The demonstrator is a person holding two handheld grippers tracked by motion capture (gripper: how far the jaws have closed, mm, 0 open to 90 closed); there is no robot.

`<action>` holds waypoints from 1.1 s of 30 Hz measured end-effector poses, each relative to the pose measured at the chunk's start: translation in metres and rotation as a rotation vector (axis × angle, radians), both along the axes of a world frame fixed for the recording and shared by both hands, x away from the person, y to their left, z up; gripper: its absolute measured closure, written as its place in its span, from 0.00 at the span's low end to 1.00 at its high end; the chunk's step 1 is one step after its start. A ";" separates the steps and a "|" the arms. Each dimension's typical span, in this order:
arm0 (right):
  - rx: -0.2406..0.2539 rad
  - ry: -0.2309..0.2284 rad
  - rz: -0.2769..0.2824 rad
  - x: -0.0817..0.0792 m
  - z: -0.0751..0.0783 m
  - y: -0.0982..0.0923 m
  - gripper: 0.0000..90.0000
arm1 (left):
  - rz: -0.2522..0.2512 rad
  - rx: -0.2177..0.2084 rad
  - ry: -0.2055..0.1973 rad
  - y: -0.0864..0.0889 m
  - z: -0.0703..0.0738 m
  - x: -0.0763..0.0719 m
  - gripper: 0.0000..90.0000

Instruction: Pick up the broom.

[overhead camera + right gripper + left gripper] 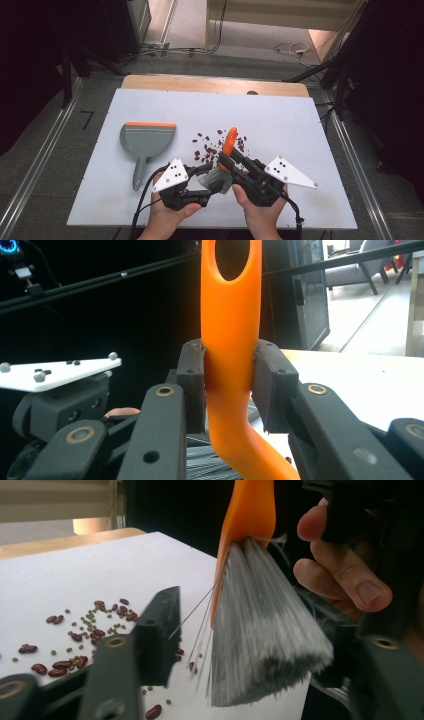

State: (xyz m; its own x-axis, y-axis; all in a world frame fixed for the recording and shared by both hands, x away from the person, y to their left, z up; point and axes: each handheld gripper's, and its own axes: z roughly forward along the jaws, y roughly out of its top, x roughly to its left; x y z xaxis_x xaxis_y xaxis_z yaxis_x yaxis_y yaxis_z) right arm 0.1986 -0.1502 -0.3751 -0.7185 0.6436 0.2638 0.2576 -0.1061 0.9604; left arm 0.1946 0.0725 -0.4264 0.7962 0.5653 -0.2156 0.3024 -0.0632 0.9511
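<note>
A hand brush with an orange handle [230, 139] and grey bristles [218, 178] is held over the white table's near middle. My right gripper [228, 162] is shut on the orange handle [230, 340], with the pads pressing on both sides. The bristles [260, 635] hang between the jaws of my left gripper [250, 630]; a gap shows between its left pad [162, 630] and the bristles, so it stands open. In the high view my left gripper [209, 174] points in from the left at the bristle end. Several red beans and small green ones [210, 147] lie scattered behind the brush.
A grey dustpan [146, 140] with an orange lip lies flat at the left, handle toward me. The white board [300, 125] rests on a wooden table. The right hand's fingers [340, 570] are close behind the bristles. Dark frames and floor rails surround the table.
</note>
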 end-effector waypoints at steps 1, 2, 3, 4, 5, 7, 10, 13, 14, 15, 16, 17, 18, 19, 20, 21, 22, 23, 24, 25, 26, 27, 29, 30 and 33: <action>-0.003 -0.002 0.004 -0.001 0.000 0.001 0.74 | 0.000 0.000 0.000 0.000 0.000 0.000 0.49; -0.001 0.000 0.005 -0.001 0.000 0.002 0.74 | 0.009 -0.005 0.009 0.000 -0.001 0.000 0.53; 0.004 0.006 0.009 -0.002 -0.001 0.003 0.74 | 0.013 -0.008 0.014 0.001 -0.001 0.001 0.55; 0.008 0.009 0.014 -0.002 -0.001 0.003 0.74 | 0.006 -0.014 0.018 0.002 0.000 0.001 0.59; 0.012 0.009 0.016 -0.003 -0.001 0.004 0.74 | -0.002 -0.020 0.023 0.003 0.000 0.002 0.62; 0.008 0.007 0.016 -0.005 -0.001 0.005 0.74 | -0.003 -0.018 0.034 0.002 -0.001 0.003 0.67; -0.004 -0.006 0.014 -0.006 -0.002 0.007 0.74 | -0.006 -0.003 0.030 0.002 -0.001 0.002 0.77; -0.007 -0.010 0.013 -0.005 -0.003 0.008 0.74 | -0.001 0.001 0.022 0.002 -0.001 0.001 0.86; -0.008 -0.011 0.014 -0.005 -0.003 0.008 0.74 | -0.010 0.006 0.021 0.003 -0.001 0.002 0.87; -0.013 -0.014 0.019 -0.005 -0.003 0.008 0.74 | -0.014 0.006 0.020 0.004 -0.001 0.002 0.87; -0.017 -0.013 0.026 -0.004 -0.003 0.008 0.74 | -0.016 0.010 0.018 0.005 -0.001 0.002 0.88; -0.021 -0.015 0.032 -0.004 -0.003 0.008 0.74 | -0.012 0.015 0.012 0.005 -0.001 0.002 0.88; -0.023 -0.019 0.037 -0.003 -0.003 0.009 0.74 | -0.010 0.021 0.007 0.006 0.000 0.002 0.89; -0.026 -0.024 0.042 -0.003 -0.003 0.008 0.74 | -0.010 0.021 0.007 0.006 0.000 0.002 0.90; -0.033 -0.030 0.051 -0.001 -0.003 0.009 0.74 | -0.010 0.027 0.002 0.007 0.000 0.002 0.90; -0.039 -0.032 0.060 -0.001 -0.003 0.009 0.74 | -0.006 0.032 -0.006 0.008 0.000 0.002 0.91; -0.045 -0.041 0.066 0.000 -0.002 0.009 0.74 | -0.015 0.034 -0.004 0.010 0.000 0.003 0.91; -0.058 -0.049 0.073 0.001 -0.002 0.009 0.73 | -0.024 0.035 0.000 0.012 0.000 0.004 0.92; -0.072 -0.054 0.083 0.002 -0.002 0.010 0.72 | -0.026 0.033 0.006 0.013 0.000 0.005 0.92; -0.083 -0.056 0.096 0.004 -0.002 0.010 0.68 | -0.027 0.024 0.011 0.016 0.000 0.006 0.93; -0.078 -0.053 0.120 0.005 -0.001 0.010 0.61 | -0.025 0.017 0.013 0.018 0.000 0.007 0.93; -0.075 -0.075 0.142 0.008 -0.002 0.010 0.52 | -0.022 0.019 0.015 0.021 0.001 0.008 0.93; -0.077 -0.137 0.161 0.010 -0.002 0.008 0.41 | -0.021 0.022 0.013 0.028 0.002 0.010 0.93; -0.080 -0.154 0.172 0.011 -0.002 0.007 0.39 | -0.022 0.024 0.008 0.031 0.002 0.011 0.93; -0.132 -0.124 0.192 0.017 0.001 0.001 0.34 | -0.033 0.025 0.010 0.040 0.002 0.014 0.93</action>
State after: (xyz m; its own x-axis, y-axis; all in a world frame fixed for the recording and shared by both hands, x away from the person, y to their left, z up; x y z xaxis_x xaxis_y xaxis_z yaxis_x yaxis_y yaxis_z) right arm 0.2161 -0.1488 -0.3744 -0.8526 0.5149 0.0889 0.1402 0.0617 0.9882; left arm 0.2091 0.1129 -0.4239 0.8126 0.5438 -0.2097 0.3091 -0.0969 0.9461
